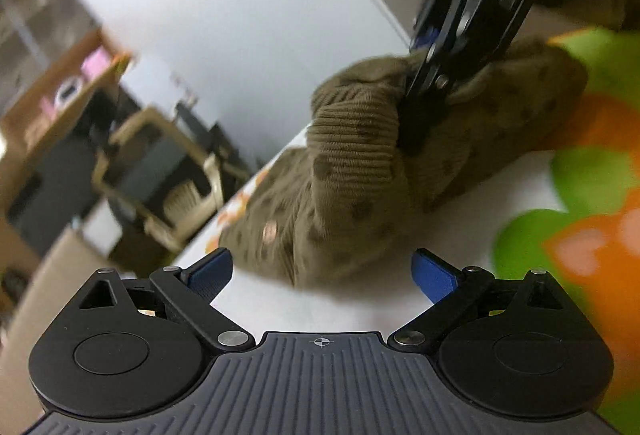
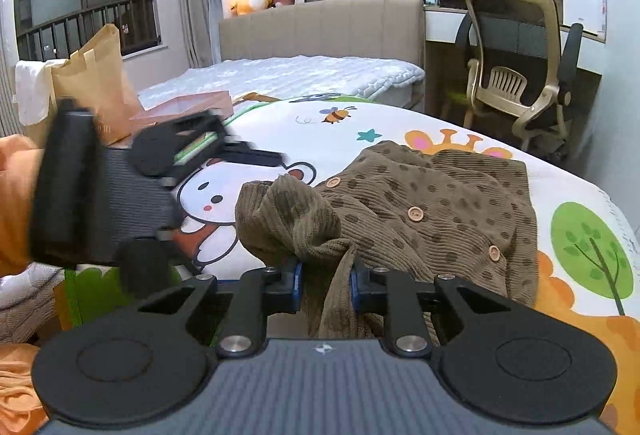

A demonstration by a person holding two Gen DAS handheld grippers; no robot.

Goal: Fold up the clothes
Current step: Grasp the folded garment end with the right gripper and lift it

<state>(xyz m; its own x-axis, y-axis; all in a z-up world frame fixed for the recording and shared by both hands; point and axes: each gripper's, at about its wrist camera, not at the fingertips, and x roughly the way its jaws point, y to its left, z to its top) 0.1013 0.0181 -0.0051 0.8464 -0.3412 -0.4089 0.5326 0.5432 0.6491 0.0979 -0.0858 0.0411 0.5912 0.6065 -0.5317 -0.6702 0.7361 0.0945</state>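
Right gripper (image 2: 325, 285) clamped on brown dotted corduroy cardigan (image 2: 432, 211) sleeve, body ahead-right on bed (image 2: 400, 123). Left gripper (image 1: 322, 271) fingers apart, cardigan dead ahead, nearer.

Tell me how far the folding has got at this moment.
Early. Done: the brown dotted cardigan lies spread on the cartoon-print sheet. In hand: the right claw is shut on its bunched sleeve, lifting it. Left claw is open, holding nothing. Left: every fold; the cardigan is still rumpled.

Bright indoor light, motion blur, fisheye-warped edges.
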